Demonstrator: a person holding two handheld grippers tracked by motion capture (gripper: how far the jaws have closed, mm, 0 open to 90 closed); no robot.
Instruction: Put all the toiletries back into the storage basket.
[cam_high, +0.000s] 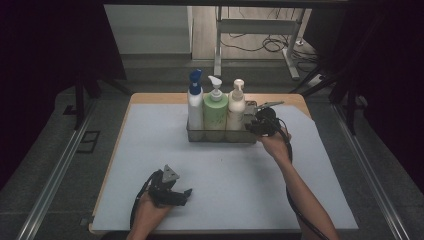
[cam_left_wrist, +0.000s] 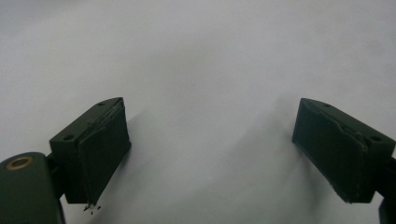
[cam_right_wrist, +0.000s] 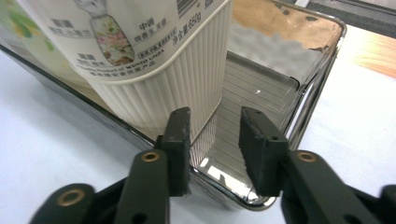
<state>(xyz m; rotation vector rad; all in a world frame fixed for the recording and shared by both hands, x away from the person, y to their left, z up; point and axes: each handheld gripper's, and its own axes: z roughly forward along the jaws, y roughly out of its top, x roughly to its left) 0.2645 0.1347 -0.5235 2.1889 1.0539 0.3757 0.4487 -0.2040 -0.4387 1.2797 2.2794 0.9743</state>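
Observation:
A shiny metal tray (cam_high: 220, 136) stands at the back middle of the table. It holds three pump bottles in a row: a white one with a blue pump (cam_high: 195, 107), a green one (cam_high: 215, 112) and a cream one (cam_high: 236, 107). My right gripper (cam_high: 254, 126) is at the tray's right end. In the right gripper view its jaws (cam_right_wrist: 215, 114) stand a little apart over the tray's near corner rim (cam_right_wrist: 299, 79), just beside the ribbed cream bottle (cam_right_wrist: 140, 60). My left gripper (cam_high: 185, 196) rests near the front left, open wide (cam_left_wrist: 212, 112) over bare mat.
A pale mat (cam_high: 225, 170) covers most of the wooden table (cam_high: 150, 97). Beyond the table, a desk frame (cam_high: 218, 45) and loose cables (cam_high: 272, 45) are on the floor. Metal rails (cam_high: 55, 175) run along both sides.

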